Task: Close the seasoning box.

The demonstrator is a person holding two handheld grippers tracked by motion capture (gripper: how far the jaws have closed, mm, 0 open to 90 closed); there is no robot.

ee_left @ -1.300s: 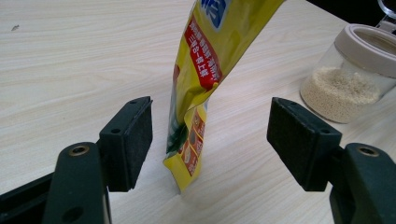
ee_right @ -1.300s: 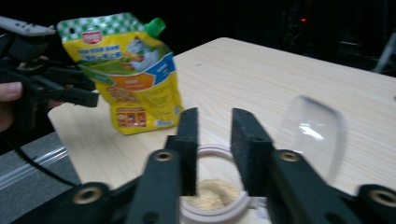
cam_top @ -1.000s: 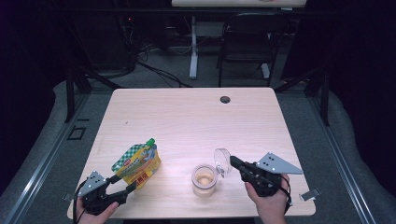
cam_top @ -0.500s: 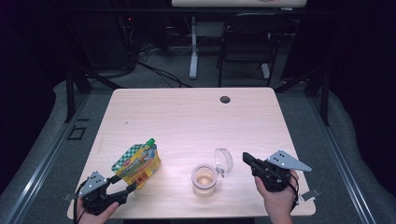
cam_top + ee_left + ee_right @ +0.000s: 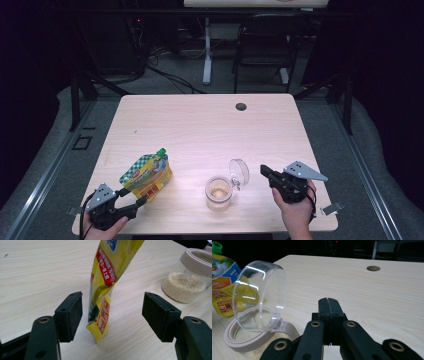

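Note:
A yellow and green spouted pouch (image 5: 147,174) stands near the table's front left; in the left gripper view the pouch (image 5: 106,277) rises between the two pads, touching neither. My left gripper (image 5: 136,201) (image 5: 112,315) is open around its lower edge. A clear jar (image 5: 218,191) with grains inside sits at the front middle, its clear hinged lid (image 5: 239,171) flipped up; the jar (image 5: 190,280) has a beige rim. My right gripper (image 5: 265,171) (image 5: 329,305) is shut with nothing in it, just right of the lid (image 5: 259,297) and apart from it.
The light wood table (image 5: 200,130) has a round cable hole (image 5: 241,106) at its far edge. Black chairs and a desk leg stand on the floor behind the table. A person's hands hold both grippers at the front edge.
The right gripper has drawn back to the right and down, away from the jar's lid, which now stands up on its own. The left gripper and pouch have kept still.

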